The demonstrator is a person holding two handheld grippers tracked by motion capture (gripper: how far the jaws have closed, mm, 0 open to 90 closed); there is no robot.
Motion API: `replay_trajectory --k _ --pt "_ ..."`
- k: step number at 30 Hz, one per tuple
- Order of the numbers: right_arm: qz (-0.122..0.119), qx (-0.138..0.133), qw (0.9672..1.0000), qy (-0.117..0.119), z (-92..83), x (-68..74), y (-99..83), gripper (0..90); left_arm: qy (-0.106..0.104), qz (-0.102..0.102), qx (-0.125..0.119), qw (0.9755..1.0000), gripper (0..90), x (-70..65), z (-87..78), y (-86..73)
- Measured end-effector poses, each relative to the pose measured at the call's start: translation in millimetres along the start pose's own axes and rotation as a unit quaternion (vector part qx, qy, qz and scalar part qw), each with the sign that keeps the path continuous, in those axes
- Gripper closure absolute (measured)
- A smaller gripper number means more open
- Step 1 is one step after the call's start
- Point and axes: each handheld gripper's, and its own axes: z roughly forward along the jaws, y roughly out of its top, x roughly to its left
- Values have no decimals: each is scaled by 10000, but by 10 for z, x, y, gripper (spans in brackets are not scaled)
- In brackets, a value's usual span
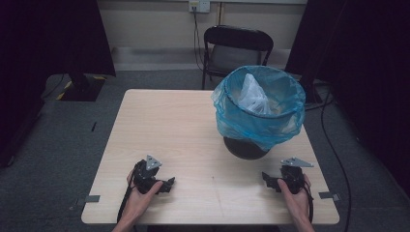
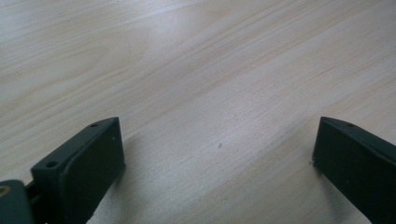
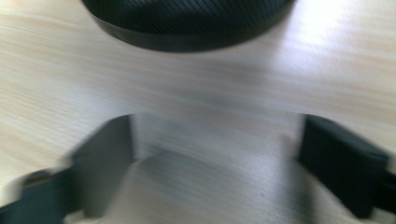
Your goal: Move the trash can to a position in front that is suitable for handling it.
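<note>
Now the round black bin [image 1: 245,147], lined with a crinkly blue bag [image 1: 258,113], is sitting on the pale wood-grain table [image 1: 183,125], cradling a crumpled white plastic bag [image 1: 252,96]. Left gripper [image 1: 169,183] and right gripper [image 1: 267,180] are resting near the front edge, jaws spread wide, gripping nothing.

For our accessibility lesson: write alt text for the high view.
A black bin lined with a blue bag stands on a wooden table. Nearer the camera, the left gripper and right gripper rest open.
</note>
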Motion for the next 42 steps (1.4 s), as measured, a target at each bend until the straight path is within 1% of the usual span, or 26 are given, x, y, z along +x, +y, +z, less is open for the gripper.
replay_trajectory --k 1,2,4,5,6,9,11,14,15,16,17,18,19,20,23,26,28,29,30,32,33,35,36,37,40,42 --pt "-23 -43 10000 53 -13 -1 5 195 -28 21 -44 10000 31 -2 -11 -3" --pt "-8 -60 9999 111 -16 2 9 152 -28 21 -72 10000 57 -5 -21 -3" --pt "-14 -78 9997 235 -22 13 15 177 -94 -6 -163 9998 169 -5 -39 1" --pt "-34 -94 9996 257 -28 17 19 163 -94 -6 -163 9998 188 -5 -39 1" --pt "-41 -119 9995 277 -34 25 25 154 -169 -54 -157 9997 158 2 -43 1" --pt "-29 -196 9989 428 -78 28 44 162 -220 -108 -201 9995 165 15 -68 17" --pt "11 -240 9988 433 -103 25 66 187 -277 -127 -341 9990 178 20 -119 59" --pt "-8 -336 9980 528 -176 11 144 211 -250 27 -654 9975 192 0 -303 180" --pt "9 -374 9977 558 -193 5 168 219 -310 18 -720 9969 190 -8 -334 210" --pt "-8 -388 9977 564 -204 -2 193 232 -310 18 -720 9969 190 -8 -334 210" --pt "-38 -393 9977 546 -210 -5 211 263 -464 -41 -771 9959 190 -21 -353 271" --pt "-93 -423 9976 535 -218 -15 241 279 -464 -41 -771 9959 190 -21 -353 271" --pt "-65 -463 9974 549 -222 -23 259 288 -520 53 -751 9958 190 -60 -311 345" --pt "-63 -492 9972 563 -226 -31 274 345 -585 97 -736 9955 190 -85 -276 387" --pt "9 -494 9973 546 -226 -73 302 367 -647 203 -719 9951 195 -123 -217 467" --pt "35 -514 9972 542 -227 -121 339 361 -763 112 -798 9938 195 -172 -121 626" --pt "76 -565 9969 550 -237 -175 400 341 -730 144 -888 9933 195 -220 -31 780" --pt "66 -582 9967 558 -237 -191 421 330 -730 144 -888 9933 196 -220 -31 780" --pt "85 -588 9967 557 -236 -205 441 314 -777 190 -926 9925 196 -243 38 890" --pt "98 -590 9968 531 -228 -236 472 298 -790 215 -935 9922 197 -255 67 927" --pt "137 -598 9967 534 -221 -257 483 295 -703 353 -882 9930 197 -267 140 1039" --pt "144 -569 9966 582 -198 -290 488 281 -710 304 -902 9929 197 -270 166 1072" --pt "165 -532 9964 634 -181 -307 488 291 -839 220 -914 9920 198 -262 231 1167" --pt "166 -513 9966 621 -167 -320 488 298 -837 214 -934 9919 198 -260 260 1214" --pt "167 -547 9968 563 -152 -348 493 353 -744 287 -975 9920 198 -269 338 1323" --pt "210 -642 9964 506 -143 -415 545 420 -758 166 -1051 9914 202 -254 462 1445"
